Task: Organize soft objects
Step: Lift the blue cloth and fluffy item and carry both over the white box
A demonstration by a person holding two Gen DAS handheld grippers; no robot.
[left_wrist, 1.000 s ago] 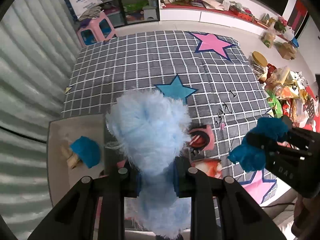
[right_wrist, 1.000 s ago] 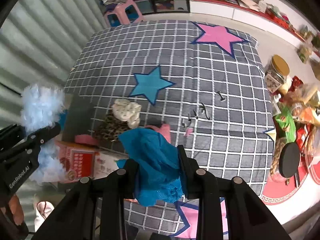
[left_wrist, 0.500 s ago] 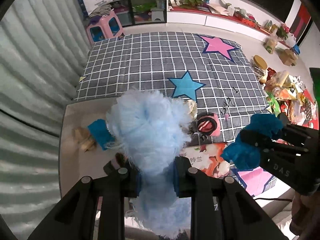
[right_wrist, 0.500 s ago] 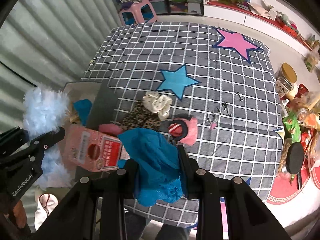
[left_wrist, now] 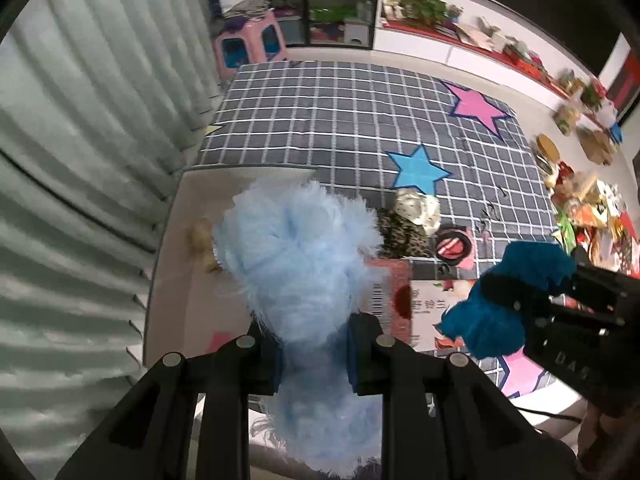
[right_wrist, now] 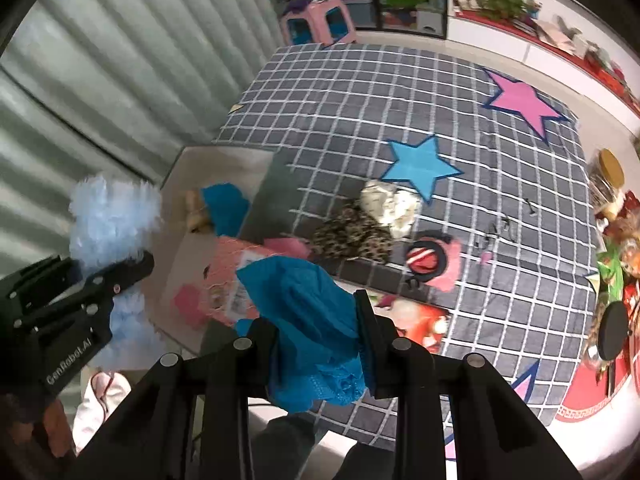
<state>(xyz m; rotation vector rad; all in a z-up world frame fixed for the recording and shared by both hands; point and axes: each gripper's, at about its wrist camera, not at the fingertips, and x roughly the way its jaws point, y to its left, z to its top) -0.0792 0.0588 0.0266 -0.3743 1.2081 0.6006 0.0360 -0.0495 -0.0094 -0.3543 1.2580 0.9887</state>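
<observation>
Left wrist view: a pale blue fluffy pompom-like bundle [left_wrist: 296, 264] fills the middle, pinched at its waist by the left tongs [left_wrist: 316, 354], which are clamped on it; fluff spills above and below the pads. At three o'clock from it the right tongs [left_wrist: 516, 296] are clamped on a dark teal fuzzy cloth [left_wrist: 504, 304]. In the right wrist view that teal cloth [right_wrist: 304, 308] bulges up between the tongs [right_wrist: 320, 344], lace edge hanging below, and the pale bundle [right_wrist: 112, 216] sits at nine o'clock in the other tongs [right_wrist: 132, 266].

Beneath the pale bundle lies an open beige cardboard box [left_wrist: 180, 264], with a small teal soft piece [right_wrist: 224, 208] and a tan item [right_wrist: 196, 212] inside. A pink printed carton flap [right_wrist: 228, 280] lies at the box's near side. At two o'clock from the box, on the grey checked star-patterned blanket [left_wrist: 340, 120], rest a leopard-print scrunchie [right_wrist: 352, 236], a cream crumpled scrunchie [right_wrist: 390, 206] touching it, and a pink ring-shaped soft item with a red centre [right_wrist: 432, 260] just beside them. A pink plastic stool [left_wrist: 250, 46] stands at twelve o'clock beyond the blanket.
</observation>
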